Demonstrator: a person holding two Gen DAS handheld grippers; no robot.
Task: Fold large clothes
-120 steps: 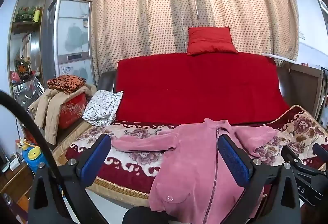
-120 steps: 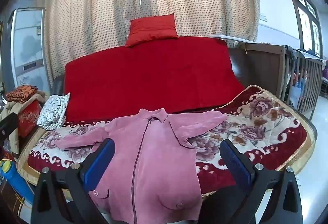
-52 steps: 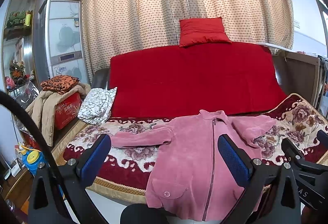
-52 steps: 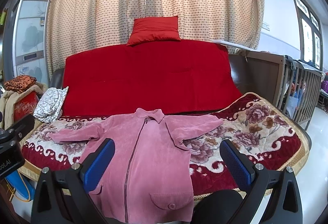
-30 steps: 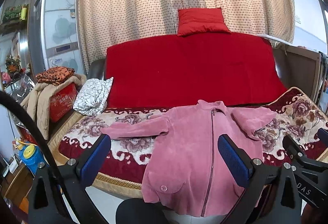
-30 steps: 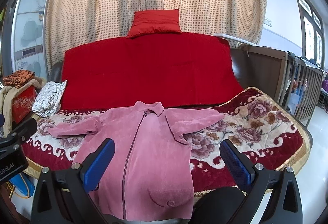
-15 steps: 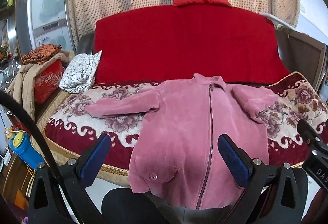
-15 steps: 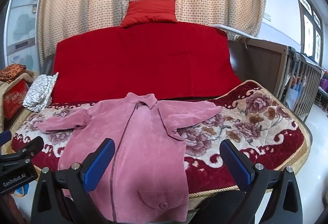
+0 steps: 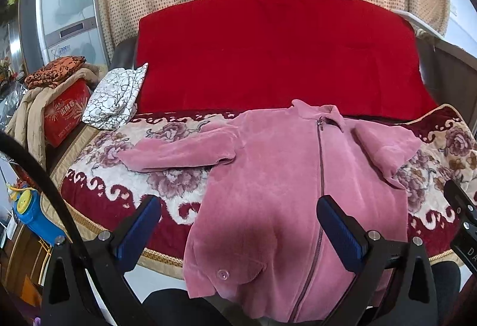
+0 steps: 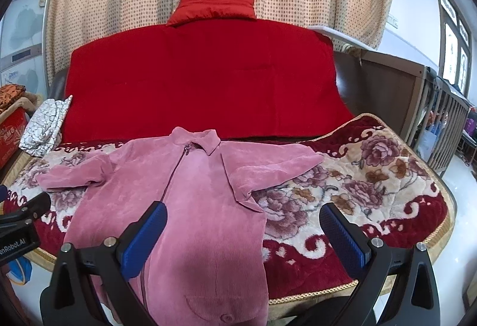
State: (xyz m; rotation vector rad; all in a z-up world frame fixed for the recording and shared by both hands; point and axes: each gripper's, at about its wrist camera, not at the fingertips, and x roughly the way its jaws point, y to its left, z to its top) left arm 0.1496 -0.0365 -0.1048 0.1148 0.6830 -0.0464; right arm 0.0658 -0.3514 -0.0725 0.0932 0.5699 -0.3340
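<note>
Pink corduroy, zipped to the collar, dominates both wrist views: the jacket (image 9: 286,192) lies face up on the floral blanket (image 9: 167,180) of a sofa, hem hanging over the front edge, one sleeve (image 9: 179,151) stretched out flat and the other sleeve (image 10: 268,168) angled across the flowers. Over the last second both cameras have tipped down and drawn closer, so the garment now fills far more of each view than it did, a sign the approach for a first fold is under way, though nothing is folded yet. The left gripper (image 9: 238,230) and the right gripper (image 10: 243,232) hover above the lower body panel, blue pads spread wide, grasping nothing and touching no cloth. Behind, a red throw (image 10: 202,78) covers the backrest.
</note>
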